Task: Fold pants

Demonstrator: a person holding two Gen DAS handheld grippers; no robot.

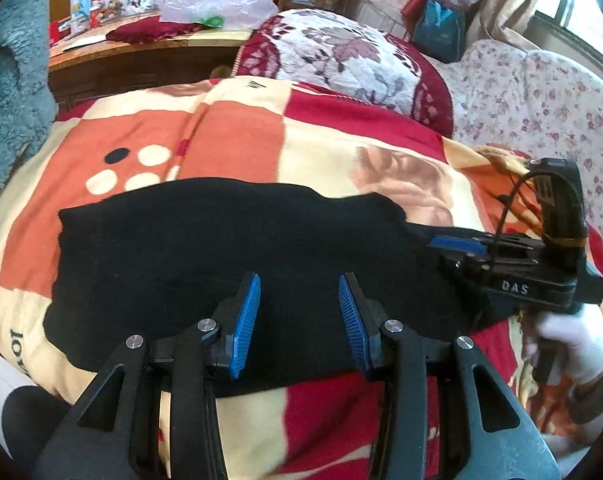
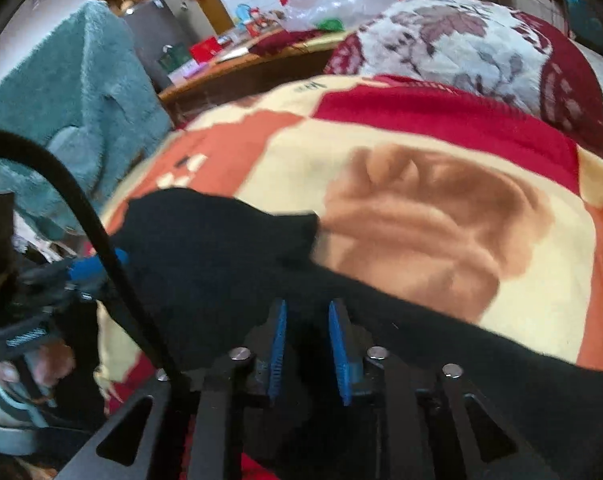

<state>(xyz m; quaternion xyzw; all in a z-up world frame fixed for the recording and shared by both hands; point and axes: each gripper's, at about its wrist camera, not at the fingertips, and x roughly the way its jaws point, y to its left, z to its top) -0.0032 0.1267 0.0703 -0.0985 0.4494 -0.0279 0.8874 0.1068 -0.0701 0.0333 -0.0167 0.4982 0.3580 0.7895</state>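
Black pants (image 1: 221, 240) lie folded into a wide band across a red, orange and cream patterned blanket (image 1: 237, 136). My left gripper (image 1: 299, 284) hovers over the pants' near edge, its blue pads well apart and pressing on nothing. At the right end of the pants is my right gripper (image 1: 449, 246), held by a white-gloved hand (image 1: 573, 340). In the right wrist view the right gripper (image 2: 307, 308) sits low over the pants (image 2: 205, 264) with a narrow gap between its pads; no cloth looks pinched. The left gripper (image 2: 93, 268) shows at the left edge behind a black cable.
A teal fleece (image 1: 9, 80) hangs at the left. A floral maroon and white quilt (image 1: 341, 52) is bundled behind the blanket, with a flowered sheet (image 1: 541, 92) to the right. A wooden ledge (image 1: 141, 56) at the back holds a plastic bag and small items.
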